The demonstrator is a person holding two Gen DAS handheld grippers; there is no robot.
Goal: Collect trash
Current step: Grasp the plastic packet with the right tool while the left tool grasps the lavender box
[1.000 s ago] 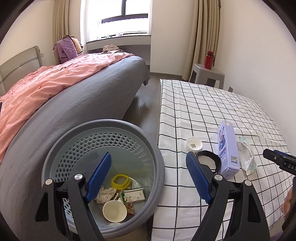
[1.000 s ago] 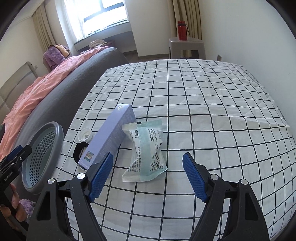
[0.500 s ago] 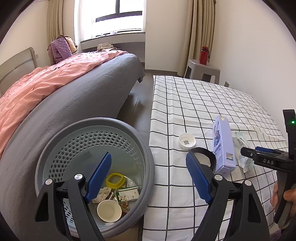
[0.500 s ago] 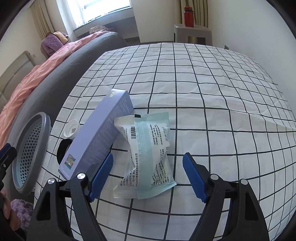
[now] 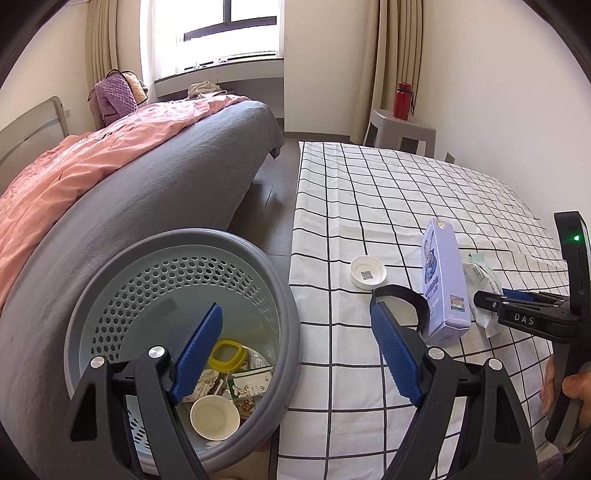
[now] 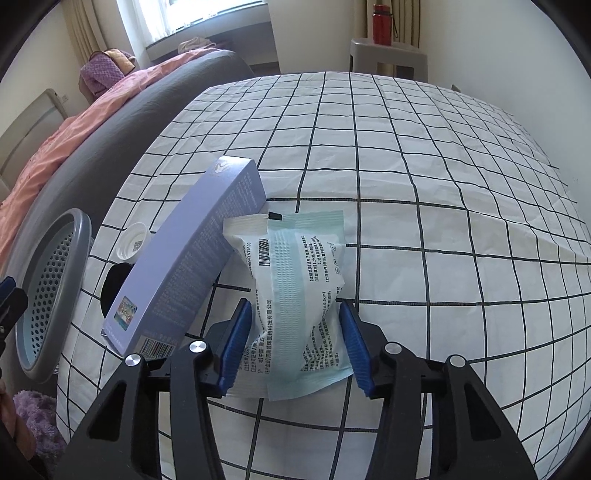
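A white and green plastic packet lies on the checked cloth, beside a long purple box. My right gripper has its blue pads on both sides of the packet, closed in against it. The packet and box also show in the left wrist view. A white lid and a black ring lie near the box. My left gripper is open and empty above the grey bin, which holds a paper cup, a yellow lid and wrappers.
The checked table runs back to a grey stool with a red bottle. A bed with a grey cover and pink blanket stands left of the bin. A wall is on the right.
My right gripper moved forward and down to the packet and its jaws narrowed around it. The left gripper drifted slightly back, still open over the bin.
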